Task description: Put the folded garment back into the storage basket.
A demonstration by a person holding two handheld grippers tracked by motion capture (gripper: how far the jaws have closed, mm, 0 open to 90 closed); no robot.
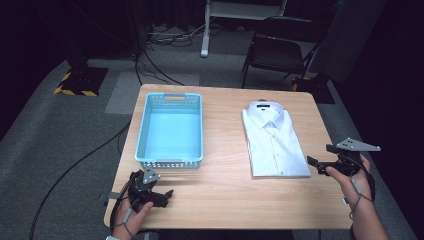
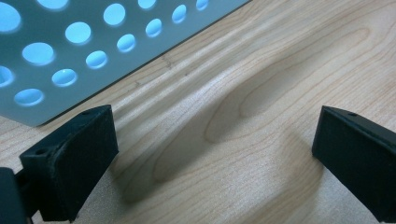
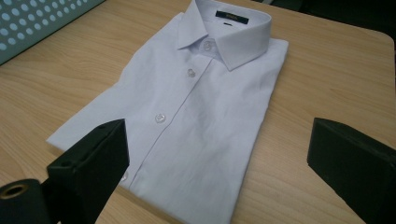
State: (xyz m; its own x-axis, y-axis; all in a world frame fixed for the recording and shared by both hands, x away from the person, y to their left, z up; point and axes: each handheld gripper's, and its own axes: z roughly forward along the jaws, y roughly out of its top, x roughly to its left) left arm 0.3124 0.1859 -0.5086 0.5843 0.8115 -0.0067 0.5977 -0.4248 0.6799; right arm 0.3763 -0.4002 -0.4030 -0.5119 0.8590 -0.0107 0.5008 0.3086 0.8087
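A folded white button-up shirt [image 1: 275, 140] lies on the right half of the wooden table [image 1: 220, 195], collar towards the far edge. A light blue perforated basket [image 1: 169, 161] stands empty on the left half. My left gripper [image 1: 161, 192] rests low at the front left, just in front of the basket, open over bare wood [image 2: 215, 126]; the basket's holed wall [image 2: 70, 51] is close behind its jaws. My right gripper [image 1: 320, 156] hovers open beside the shirt's near right corner. It faces the shirt [image 3: 187, 107], nothing between its jaws [image 3: 217, 135].
The basket's corner [image 3: 32, 23] is at the upper left of the right gripper view. Beyond the table stand a black chair [image 1: 280, 50] and a white stand leg [image 1: 205, 30]. Cables and a yellow-black striped base [image 1: 80, 80] are on the grey floor.
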